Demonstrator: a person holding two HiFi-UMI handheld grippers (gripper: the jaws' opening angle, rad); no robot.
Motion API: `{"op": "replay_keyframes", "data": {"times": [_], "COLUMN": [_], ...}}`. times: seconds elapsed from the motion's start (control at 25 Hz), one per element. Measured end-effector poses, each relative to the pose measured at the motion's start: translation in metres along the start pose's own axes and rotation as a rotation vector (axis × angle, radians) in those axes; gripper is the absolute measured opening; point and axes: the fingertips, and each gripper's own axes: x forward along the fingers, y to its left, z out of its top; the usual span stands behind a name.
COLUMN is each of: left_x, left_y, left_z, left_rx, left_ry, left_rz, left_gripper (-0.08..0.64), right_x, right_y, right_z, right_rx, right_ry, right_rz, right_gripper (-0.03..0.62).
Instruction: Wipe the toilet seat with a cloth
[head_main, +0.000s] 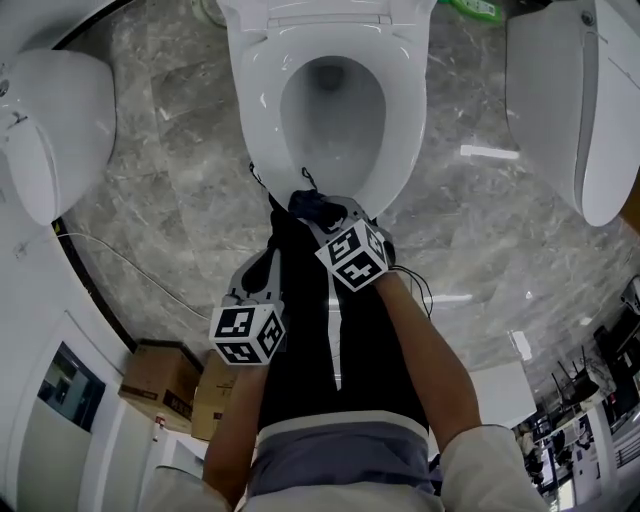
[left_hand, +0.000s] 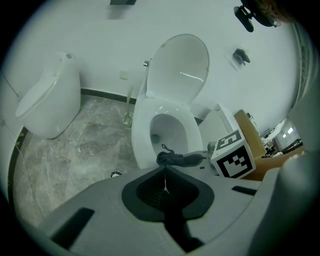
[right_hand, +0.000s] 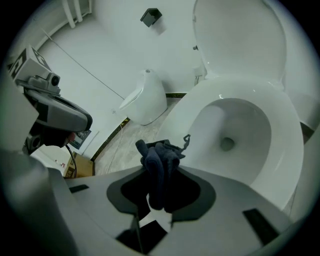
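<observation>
A white toilet stands ahead with its lid (left_hand: 180, 65) up and its seat (head_main: 405, 130) down around the bowl. My right gripper (head_main: 320, 215) is shut on a dark blue cloth (head_main: 310, 203), bunched up at the seat's front edge. In the right gripper view the cloth (right_hand: 159, 167) sticks up between the jaws, with the seat (right_hand: 287, 150) just beyond. My left gripper (head_main: 266, 266) hangs lower left of it, off the toilet. Its jaws (left_hand: 165, 172) are shut with nothing between them. From there the cloth (left_hand: 172, 159) shows just ahead.
A second white fixture (head_main: 50, 130) stands at the left and another toilet (head_main: 575, 100) at the right, on a grey marble floor (head_main: 180, 190). A cable (head_main: 130, 262) runs along the left floor edge. Cardboard boxes (head_main: 160, 385) sit at lower left. The person's dark trousers (head_main: 310, 330) are below the grippers.
</observation>
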Motion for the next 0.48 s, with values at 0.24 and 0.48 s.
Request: {"op": "replay_keyframes", "data": {"times": [0.24, 0.48], "left_x": [0.008, 0.017], "left_y": [-0.024, -0.044], "left_z": [-0.007, -0.011], "left_rx": [0.014, 0.034], "left_ry": [0.014, 0.042], "left_rz": [-0.011, -0.024], "left_gripper": [0.011, 0.011], "right_x": [-0.021, -0.043], "right_y": [-0.005, -0.024], "right_z": [-0.026, -0.053], "right_rx": [0.042, 0.078], "right_ry": [-0.014, -0.023], "right_rz": [0.017, 0.004], "right_gripper": [0.112, 0.114]}}
